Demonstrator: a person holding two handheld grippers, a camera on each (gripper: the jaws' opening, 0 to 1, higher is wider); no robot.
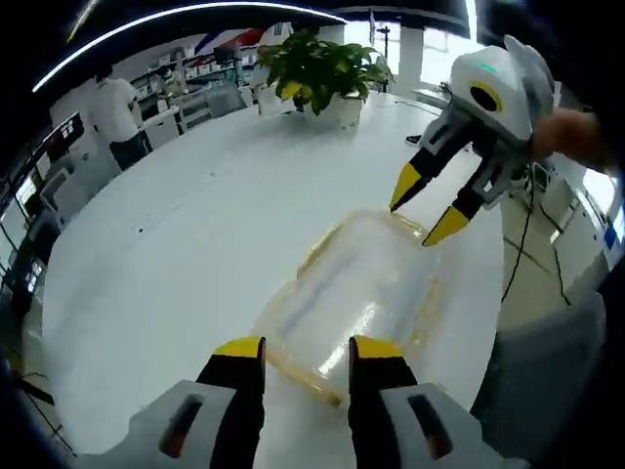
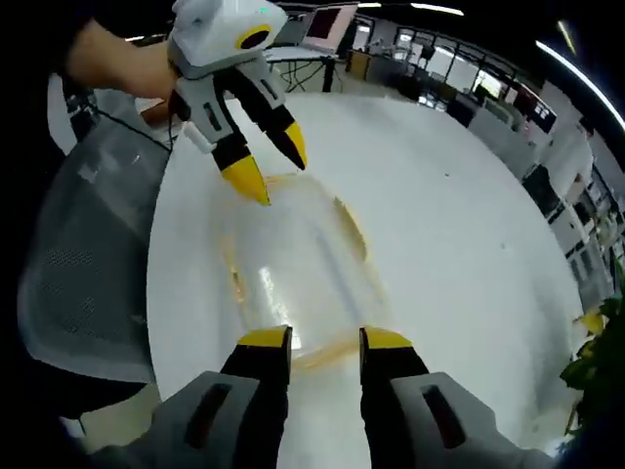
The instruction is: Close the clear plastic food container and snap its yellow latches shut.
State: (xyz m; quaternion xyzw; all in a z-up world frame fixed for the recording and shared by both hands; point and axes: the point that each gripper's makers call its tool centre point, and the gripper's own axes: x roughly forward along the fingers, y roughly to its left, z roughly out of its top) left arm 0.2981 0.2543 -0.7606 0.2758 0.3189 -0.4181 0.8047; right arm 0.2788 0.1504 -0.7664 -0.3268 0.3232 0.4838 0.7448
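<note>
On a long white tabletop (image 1: 176, 244) in an open-plan office, a clear plastic food container (image 1: 356, 293) with yellow latches along its edges lies flat between two hand-held grippers that face each other across it. At its near end in the left gripper view, the left gripper (image 1: 307, 349) holds its yellow-tipped jaws parted, empty, just at the container's short edge. At the far end the right gripper (image 1: 427, 208), a person's hand (image 1: 576, 132) behind it, hangs tips-down with its jaws spread and nothing between them, close over the opposite edge; whether a tip touches the plastic cannot be told. A potted green plant (image 1: 314, 70) stands further along the tabletop, and a person in white (image 1: 115, 112) stands among the desks beyond. A grey mesh office chair (image 2: 93, 264) sits beside the tabletop's edge in the right gripper view.
</note>
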